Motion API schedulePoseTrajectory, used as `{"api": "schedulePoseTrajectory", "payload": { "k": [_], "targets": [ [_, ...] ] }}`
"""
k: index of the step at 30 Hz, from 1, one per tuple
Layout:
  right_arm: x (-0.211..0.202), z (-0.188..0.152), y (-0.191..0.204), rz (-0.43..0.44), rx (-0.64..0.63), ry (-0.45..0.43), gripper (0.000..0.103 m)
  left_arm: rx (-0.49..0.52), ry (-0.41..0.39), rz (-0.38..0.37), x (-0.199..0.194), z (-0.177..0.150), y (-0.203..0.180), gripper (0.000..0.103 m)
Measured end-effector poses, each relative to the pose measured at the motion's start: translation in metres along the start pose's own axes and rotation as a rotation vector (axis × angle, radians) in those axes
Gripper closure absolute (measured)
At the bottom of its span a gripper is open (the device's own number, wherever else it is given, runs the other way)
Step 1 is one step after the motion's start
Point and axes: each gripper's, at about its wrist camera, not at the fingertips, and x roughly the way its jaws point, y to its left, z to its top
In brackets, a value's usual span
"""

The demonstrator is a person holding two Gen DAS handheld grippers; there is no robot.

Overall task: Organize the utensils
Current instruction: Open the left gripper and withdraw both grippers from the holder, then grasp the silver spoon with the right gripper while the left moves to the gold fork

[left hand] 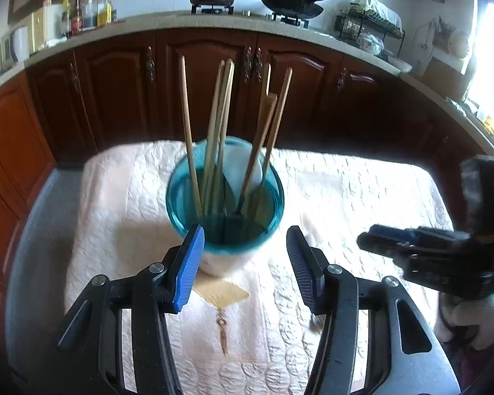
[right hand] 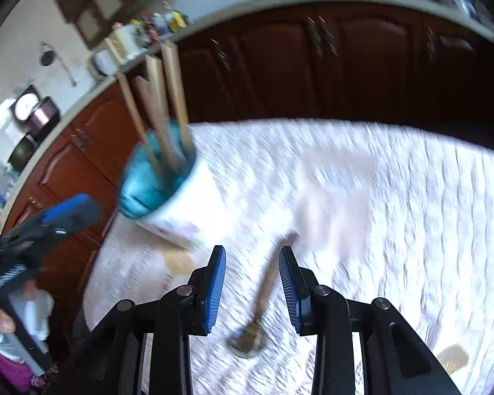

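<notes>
Spoon (right hand: 258, 309) shows only below the open, empty right gripper (right hand: 252, 288); left gripper (left hand: 245, 265) open too.

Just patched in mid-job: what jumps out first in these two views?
The teal-rimmed cup full of upright wooden chopsticks stands mid-table on the white quilted cloth, just ahead of the open left tongs. In the blurred right view, a wooden-handled spoon lies on the cloth between the open right tongs.
</notes>
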Motion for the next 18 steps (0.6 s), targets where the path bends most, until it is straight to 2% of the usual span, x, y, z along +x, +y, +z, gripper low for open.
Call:
{"api": "schedulePoseTrajectory", "payload": {
  "k": [4, 6, 12, 18],
  "targets": [
    [0.028, -0.018, -0.018, -0.026, 0.042, 0.074, 0.071, -0.019, 0.034, -0.008, 0.008, -0.018, 0.000, 0.051],
    [0.040, -0.024, -0.023, -0.025, 0.056, 0.100, 0.075, -0.032, 0.054, -0.015, 0.013, -0.029, 0.001, 0.051],
    [0.062, -0.024, -0.030, -0.027, 0.067, 0.123, 0.079, -0.069, 0.137, -0.028, 0.030, -0.061, 0.003, 0.051],
    [0.079, -0.024, -0.020, -0.066, 0.010, 0.162, 0.083, -0.087, 0.150, -0.024, 0.031, -0.070, 0.008, 0.051]
  ]
}}
